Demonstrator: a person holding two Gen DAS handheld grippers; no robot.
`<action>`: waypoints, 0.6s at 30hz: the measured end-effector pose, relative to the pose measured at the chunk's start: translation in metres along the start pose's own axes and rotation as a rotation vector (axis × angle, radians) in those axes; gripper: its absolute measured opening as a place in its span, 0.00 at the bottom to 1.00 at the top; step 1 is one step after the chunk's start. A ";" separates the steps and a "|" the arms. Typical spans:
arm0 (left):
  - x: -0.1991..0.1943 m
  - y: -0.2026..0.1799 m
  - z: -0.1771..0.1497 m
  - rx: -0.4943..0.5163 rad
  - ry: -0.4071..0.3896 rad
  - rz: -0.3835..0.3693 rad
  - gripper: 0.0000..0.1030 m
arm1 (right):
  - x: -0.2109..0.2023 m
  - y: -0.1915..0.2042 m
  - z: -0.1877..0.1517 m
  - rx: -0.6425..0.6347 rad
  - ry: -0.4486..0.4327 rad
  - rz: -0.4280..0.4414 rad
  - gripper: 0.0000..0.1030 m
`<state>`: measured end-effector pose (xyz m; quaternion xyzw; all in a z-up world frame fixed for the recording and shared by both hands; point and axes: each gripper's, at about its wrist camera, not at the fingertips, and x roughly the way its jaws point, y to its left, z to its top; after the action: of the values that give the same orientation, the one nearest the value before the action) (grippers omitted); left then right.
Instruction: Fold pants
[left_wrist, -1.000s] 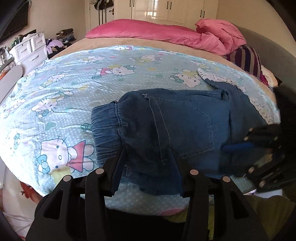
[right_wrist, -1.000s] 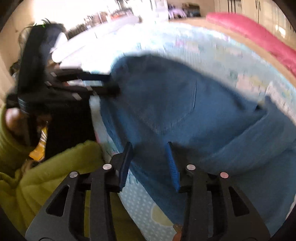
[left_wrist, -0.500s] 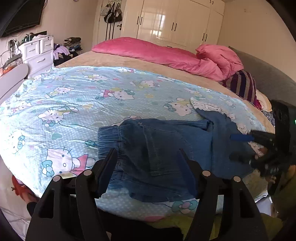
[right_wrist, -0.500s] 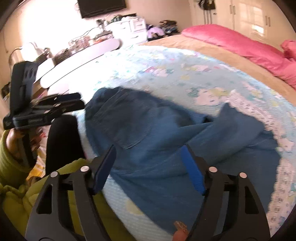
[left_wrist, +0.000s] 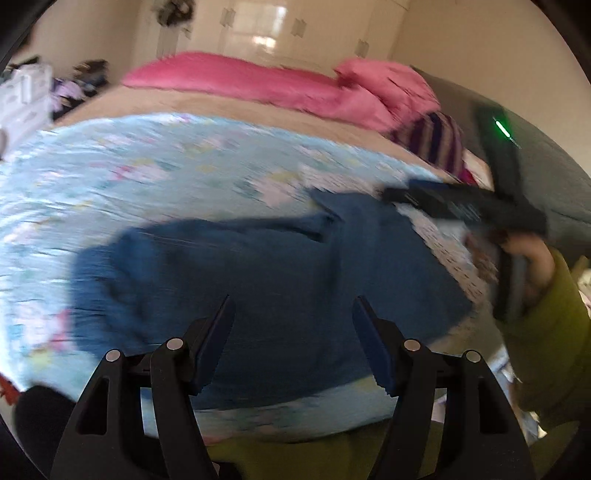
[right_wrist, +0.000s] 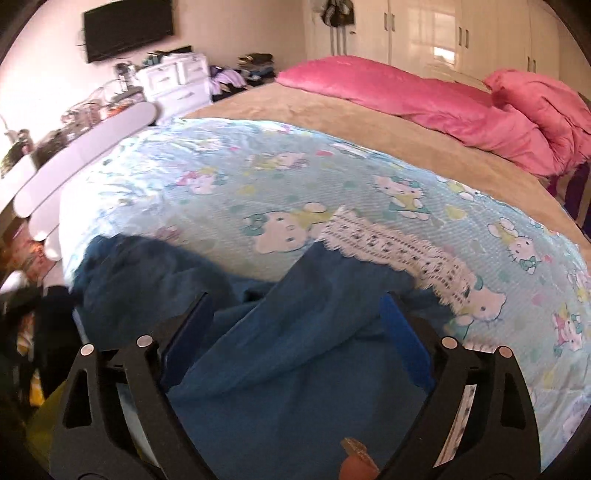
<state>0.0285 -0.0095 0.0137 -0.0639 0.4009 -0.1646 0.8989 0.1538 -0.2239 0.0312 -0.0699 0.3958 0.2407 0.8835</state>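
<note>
One pair of blue pants (left_wrist: 266, 273) lies bunched at the bed's (right_wrist: 258, 107) lower edge. Both tongs, left (left_wrist: 291, 339) and right (right_wrist: 295, 339), gape released, the right's jaws just widening over denim; open sheet fills the upper frame.

pants (left_wrist: 266, 280) motion-blurred, bedspread (left_wrist: 155, 173) print smeared

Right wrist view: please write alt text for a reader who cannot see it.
Blue denim pants lie rumpled on a bed's cartoon-cat blanket, with the open right gripper above them, holding nothing. Behind lie a pink duvet, white wardrobes and a wall television.
</note>
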 end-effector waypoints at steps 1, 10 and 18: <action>0.010 -0.007 0.001 0.015 0.021 -0.023 0.63 | 0.006 -0.002 0.005 0.006 0.006 -0.010 0.83; 0.078 -0.033 0.013 0.013 0.141 -0.133 0.63 | 0.104 -0.009 0.047 -0.021 0.184 -0.076 0.83; 0.111 -0.036 0.010 0.000 0.173 -0.153 0.63 | 0.161 -0.024 0.059 0.030 0.249 -0.180 0.82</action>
<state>0.0967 -0.0815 -0.0481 -0.0800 0.4711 -0.2377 0.8457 0.2970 -0.1668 -0.0484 -0.1211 0.4982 0.1441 0.8464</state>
